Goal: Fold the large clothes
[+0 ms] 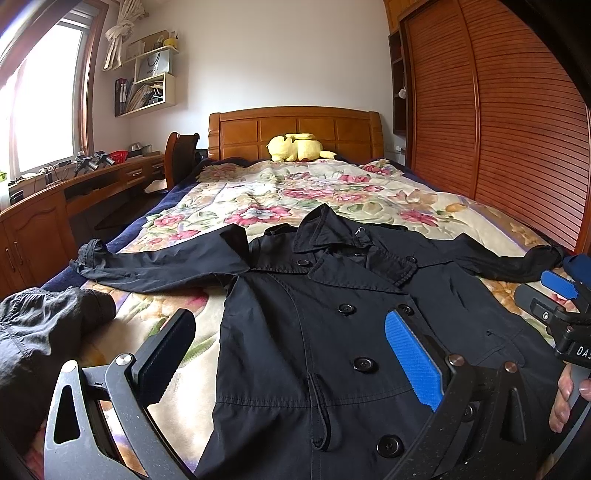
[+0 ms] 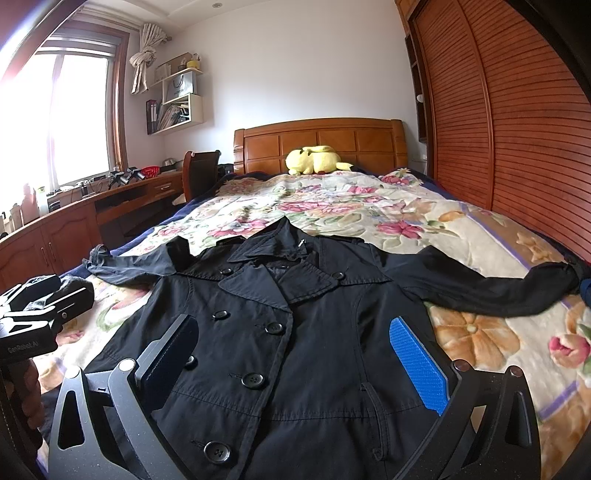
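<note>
Both the left gripper (image 1: 291, 354) and right gripper (image 2: 295, 362) hover with jaws wide apart, holding nothing, above the black coat (image 2: 295, 332), which lies face-up with sleeves outspread on the floral bed (image 2: 369, 206). Folding looks unstarted; a sleeve probably needs grasping next.

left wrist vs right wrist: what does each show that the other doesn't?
Only left wrist: a gray garment bunched at the bed's left edge, and the right gripper at the frame's right edge.
Only right wrist: a ceiling spotlight and the body of the left gripper at the frame's left edge.
Both: the black coat spread face up with sleeves out on the floral bedspread, the yellow plush and both grippers open.
</note>
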A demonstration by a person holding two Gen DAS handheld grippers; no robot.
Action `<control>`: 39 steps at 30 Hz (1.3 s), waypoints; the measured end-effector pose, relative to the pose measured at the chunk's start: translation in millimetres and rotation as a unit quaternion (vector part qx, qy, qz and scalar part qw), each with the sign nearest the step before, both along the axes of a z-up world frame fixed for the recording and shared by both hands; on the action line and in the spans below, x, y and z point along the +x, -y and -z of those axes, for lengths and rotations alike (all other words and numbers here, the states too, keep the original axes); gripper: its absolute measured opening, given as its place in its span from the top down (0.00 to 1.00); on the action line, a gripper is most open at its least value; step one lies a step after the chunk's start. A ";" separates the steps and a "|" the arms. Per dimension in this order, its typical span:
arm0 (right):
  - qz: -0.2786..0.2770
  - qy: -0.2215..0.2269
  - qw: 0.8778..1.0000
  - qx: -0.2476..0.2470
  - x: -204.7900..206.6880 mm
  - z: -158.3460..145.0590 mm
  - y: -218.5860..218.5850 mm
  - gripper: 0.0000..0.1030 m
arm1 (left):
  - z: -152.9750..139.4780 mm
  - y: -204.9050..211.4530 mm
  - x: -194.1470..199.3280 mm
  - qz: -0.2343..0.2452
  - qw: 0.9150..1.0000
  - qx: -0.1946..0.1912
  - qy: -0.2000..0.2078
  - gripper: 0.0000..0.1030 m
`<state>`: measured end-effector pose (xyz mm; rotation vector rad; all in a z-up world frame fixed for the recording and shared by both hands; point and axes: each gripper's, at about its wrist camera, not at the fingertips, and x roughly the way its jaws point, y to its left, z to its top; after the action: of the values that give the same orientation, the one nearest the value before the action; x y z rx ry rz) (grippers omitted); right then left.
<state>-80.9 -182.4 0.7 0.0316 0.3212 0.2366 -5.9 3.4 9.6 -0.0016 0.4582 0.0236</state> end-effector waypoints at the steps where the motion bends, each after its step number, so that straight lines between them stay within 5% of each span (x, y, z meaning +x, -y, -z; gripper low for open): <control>1: 0.000 0.000 1.000 0.000 0.1 -0.1 0.1 0.00 | -0.2 0.1 -0.3 0.000 1.000 0.000 0.000 0.00; 24: -0.006 0.001 1.000 0.002 -0.5 -1.9 0.1 0.00 | -1.6 0.8 -3.3 -0.003 1.000 0.001 0.004 0.00; 39: -0.074 -0.003 0.997 -0.016 5.2 -12.3 -19.9 0.00 | -3.6 -37.9 -14.0 -0.032 0.999 0.009 -0.020 0.00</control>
<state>-75.7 -162.6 12.9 -0.0239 0.3344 0.3783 -19.8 41.3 13.2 0.0011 0.4982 0.0910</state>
